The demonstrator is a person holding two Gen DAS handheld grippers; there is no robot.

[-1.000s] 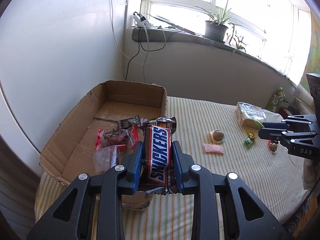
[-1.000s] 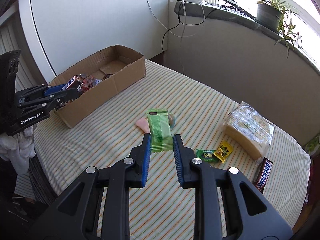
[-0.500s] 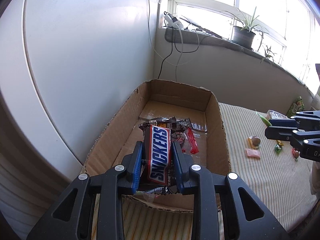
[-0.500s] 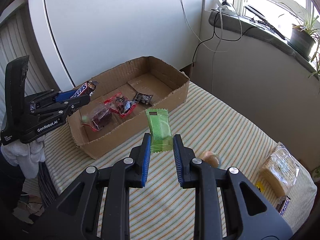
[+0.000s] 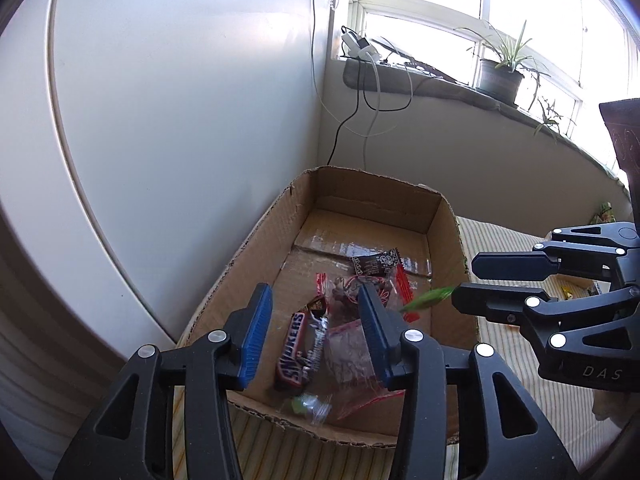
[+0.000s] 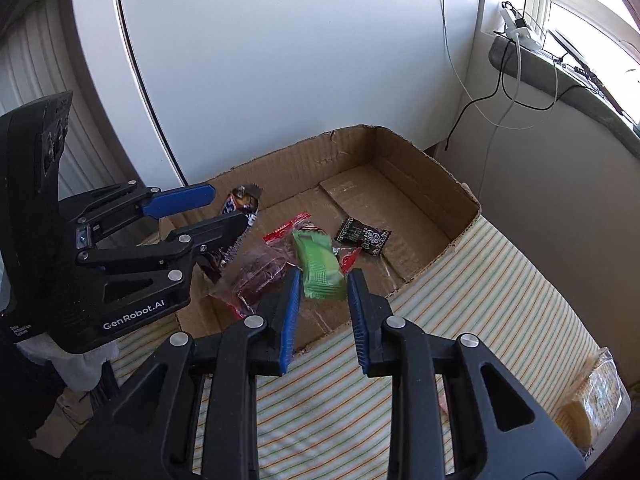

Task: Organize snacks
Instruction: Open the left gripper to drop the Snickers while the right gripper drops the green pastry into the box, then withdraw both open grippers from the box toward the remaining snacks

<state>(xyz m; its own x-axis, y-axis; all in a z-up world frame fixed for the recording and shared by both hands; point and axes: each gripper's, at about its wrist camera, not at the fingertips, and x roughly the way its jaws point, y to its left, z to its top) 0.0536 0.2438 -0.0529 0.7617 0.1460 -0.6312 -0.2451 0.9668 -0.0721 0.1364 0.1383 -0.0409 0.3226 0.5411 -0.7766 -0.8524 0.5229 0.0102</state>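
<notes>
Both hand-held grippers, left (image 5: 314,334) and right (image 6: 322,308), have just opened over the cardboard box (image 6: 432,204), Snickers bar (image 5: 296,346) and green packet (image 6: 320,266) dropping lengthwise ahead of their parted jaws.

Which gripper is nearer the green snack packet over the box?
Right. The right gripper has the green snack packet just beyond its open fingertips; the left gripper is across the cardboard box, by the Snickers bar.

Looks like a home, likely a sunroom or enclosed balcony. Curved windowsill (image 5: 460,84) with potted plant (image 5: 500,76), charger and cables (image 5: 372,92) hanging down the wall. Table under striped cloth (image 6: 500,300) holds a cardboard box (image 6: 400,168) of snacks.
</notes>
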